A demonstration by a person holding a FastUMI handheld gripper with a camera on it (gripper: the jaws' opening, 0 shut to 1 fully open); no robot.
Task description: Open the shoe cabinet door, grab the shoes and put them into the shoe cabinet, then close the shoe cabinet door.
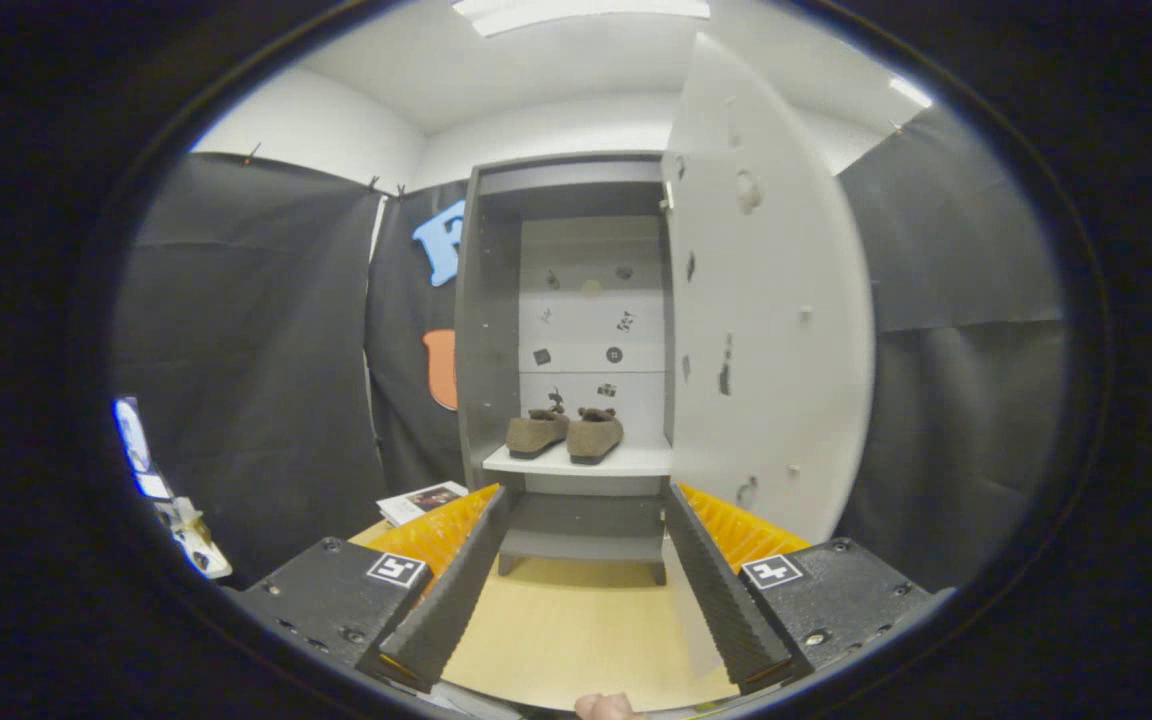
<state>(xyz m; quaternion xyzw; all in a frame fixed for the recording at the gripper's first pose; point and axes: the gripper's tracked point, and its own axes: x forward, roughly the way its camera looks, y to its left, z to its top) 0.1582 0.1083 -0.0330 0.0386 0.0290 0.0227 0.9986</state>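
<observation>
A grey shoe cabinet stands straight ahead, beyond my fingers. Its white door is swung wide open to the right. A pair of brown shoes sits side by side on the white shelf inside, toes pointing toward me. My gripper is open with nothing between its fingers, held back from the cabinet at about shelf height. The fingers frame the lower part of the cabinet opening.
The cabinet rests on a light wooden table. A booklet lies on the table left of the cabinet. Black cloth walls close in on both sides. The open door's edge reaches toward my right finger.
</observation>
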